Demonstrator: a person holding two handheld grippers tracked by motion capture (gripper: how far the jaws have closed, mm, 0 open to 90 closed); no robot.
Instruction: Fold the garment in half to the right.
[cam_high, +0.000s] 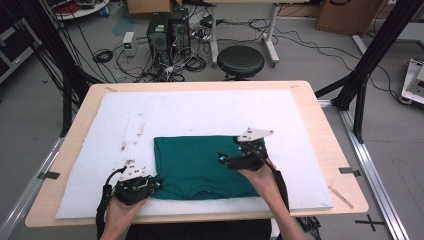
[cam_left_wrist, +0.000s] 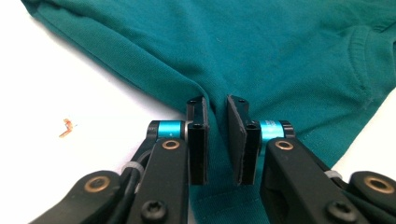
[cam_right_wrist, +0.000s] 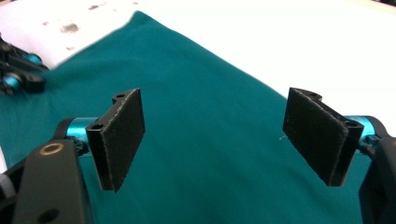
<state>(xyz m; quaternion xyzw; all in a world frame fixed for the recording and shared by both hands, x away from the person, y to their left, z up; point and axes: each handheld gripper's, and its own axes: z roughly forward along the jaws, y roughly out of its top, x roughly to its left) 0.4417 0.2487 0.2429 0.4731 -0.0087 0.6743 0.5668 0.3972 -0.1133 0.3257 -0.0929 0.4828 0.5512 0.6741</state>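
The folded teal shirt (cam_high: 200, 167) lay flat on the white pad (cam_high: 120, 125) covering the worktop, near its front edge. My left claw (cam_left_wrist: 216, 135) was clenched on a pinched ridge of fabric at the shirt's front-left corner. My right claw (cam_right_wrist: 212, 135) hung released above the shirt's right part, pads wide apart, gripping nothing. Risk as I judged it: the left pinch looked shallow — it might hold the top layer alone, so a lift would peel the fold open. With one corner held, any pull would drag the shirt askew across the pad.
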